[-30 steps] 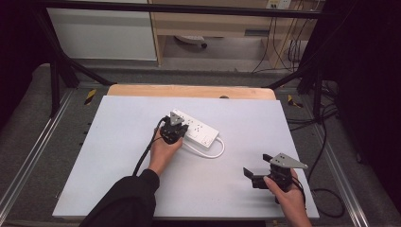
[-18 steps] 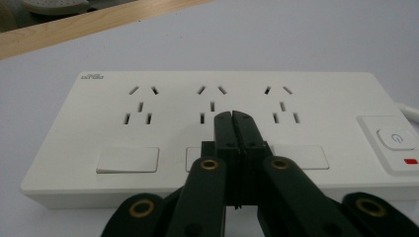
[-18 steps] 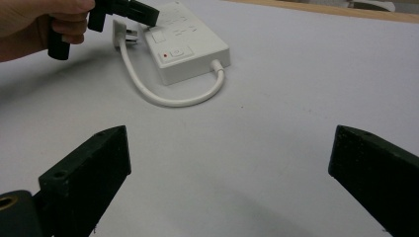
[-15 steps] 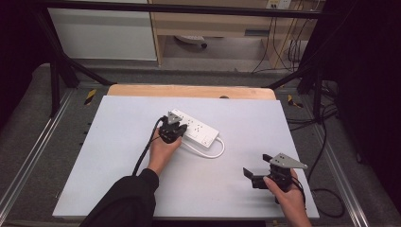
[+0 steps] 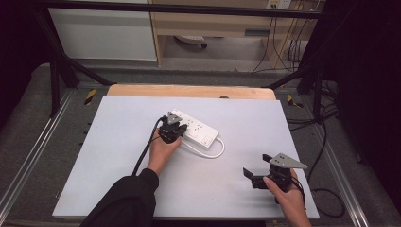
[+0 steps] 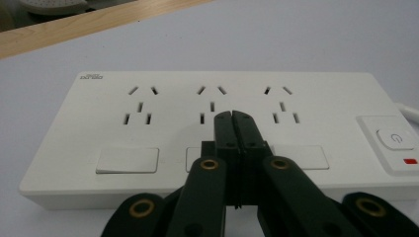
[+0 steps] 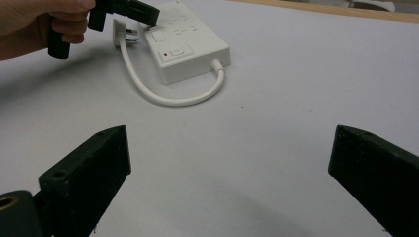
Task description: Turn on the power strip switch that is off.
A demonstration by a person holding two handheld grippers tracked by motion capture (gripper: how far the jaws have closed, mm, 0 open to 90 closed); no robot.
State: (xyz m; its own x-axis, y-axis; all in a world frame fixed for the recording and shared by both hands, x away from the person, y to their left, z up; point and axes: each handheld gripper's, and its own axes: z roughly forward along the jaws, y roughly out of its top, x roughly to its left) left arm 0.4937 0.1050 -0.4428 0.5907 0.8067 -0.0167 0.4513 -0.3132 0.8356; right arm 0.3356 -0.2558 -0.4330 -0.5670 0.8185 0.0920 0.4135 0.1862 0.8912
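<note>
since a second ago almost nothing has shifted: the left gripper (image 5: 173, 128) stays over the near edge of the white power strip (image 5: 196, 131), and the right gripper (image 5: 259, 173) stays low at the near right of the white table (image 5: 118, 142), well apart from it. in the left gripper view the two black jaws are pressed together with nothing between them, their tips over the middle socket group of the strip, which lies flat near the table's centre with its short white cable (image 5: 210, 152) looped beside it. the right gripper's jaws stand spread wide over bare table.
</note>
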